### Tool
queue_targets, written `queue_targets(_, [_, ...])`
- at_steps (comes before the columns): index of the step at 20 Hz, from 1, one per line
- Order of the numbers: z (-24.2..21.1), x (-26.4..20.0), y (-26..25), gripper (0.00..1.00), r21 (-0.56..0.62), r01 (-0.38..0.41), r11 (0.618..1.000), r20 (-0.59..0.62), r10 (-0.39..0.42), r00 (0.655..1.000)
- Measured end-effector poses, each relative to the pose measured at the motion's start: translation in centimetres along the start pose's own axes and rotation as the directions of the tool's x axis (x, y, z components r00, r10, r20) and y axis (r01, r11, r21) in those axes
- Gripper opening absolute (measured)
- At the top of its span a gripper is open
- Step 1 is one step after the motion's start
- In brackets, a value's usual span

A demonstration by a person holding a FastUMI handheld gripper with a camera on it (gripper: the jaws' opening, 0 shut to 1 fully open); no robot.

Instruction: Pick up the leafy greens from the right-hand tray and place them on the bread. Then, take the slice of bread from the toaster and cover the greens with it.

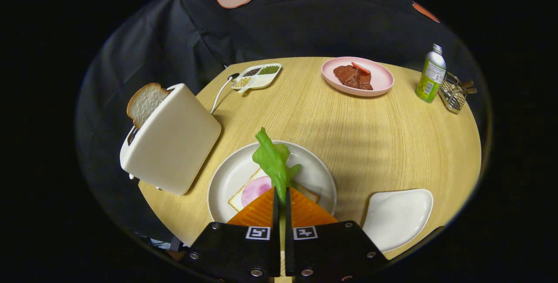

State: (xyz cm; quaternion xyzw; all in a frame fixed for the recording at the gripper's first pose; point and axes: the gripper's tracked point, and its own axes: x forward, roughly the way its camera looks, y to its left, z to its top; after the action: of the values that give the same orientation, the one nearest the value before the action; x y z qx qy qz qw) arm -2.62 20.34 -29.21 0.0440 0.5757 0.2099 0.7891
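Note:
My gripper is shut on the leafy greens, which stick out ahead of the fingertips and hang above a white round plate. On that plate lies a slice of bread with a pink slice of ham on top, partly hidden under my fingers. To the left stands a cream toaster, and a slice of bread pokes out of its slot. Right of my fingers sits the white tray, bare.
At the far side of the round wooden table are a pink plate with meat, a small divided dish of seeds, a green bottle and a wire rack. A white cord runs behind the toaster.

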Motion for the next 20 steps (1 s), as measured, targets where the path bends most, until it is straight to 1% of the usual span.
queue_targets(2, [-0.5,0.6,1.6,0.09,-0.03,-0.022,0.999,-0.015,0.022,1.0])
queue_targets(5, [-1.1,1.2,2.3,0.14,-0.099,-0.007,0.995,-0.029,0.004,1.0])
queue_targets(7, [-1.5,1.5,2.5,0.22,-0.123,0.008,0.992,-0.041,-0.014,0.999])
queue_targets(8, [-1.8,1.7,2.6,0.28,-0.131,0.013,0.991,-0.05,-0.019,0.999])
queue_targets(10, [-2.1,1.7,2.7,0.38,-0.154,0.028,0.988,-0.055,-0.037,0.998])
queue_targets(11, [-2.0,1.6,2.7,0.41,-0.166,0.04,0.985,-0.05,-0.049,0.998])
queue_targets(12, [-1.7,1.4,2.7,0.43,-0.174,0.05,0.983,-0.038,-0.058,0.998])
queue_targets(14, [-0.7,0.6,3.1,0.44,-0.171,0.058,0.984,-0.018,-0.062,0.998])
queue_targets(17, [1.2,-1.5,4.8,0.47,-0.14,0.037,0.989,0.015,-0.035,0.999])
queue_targets(20, [3.2,-3.9,7.3,0.59,-0.131,0.008,0.991,0.024,-0.005,1.0])
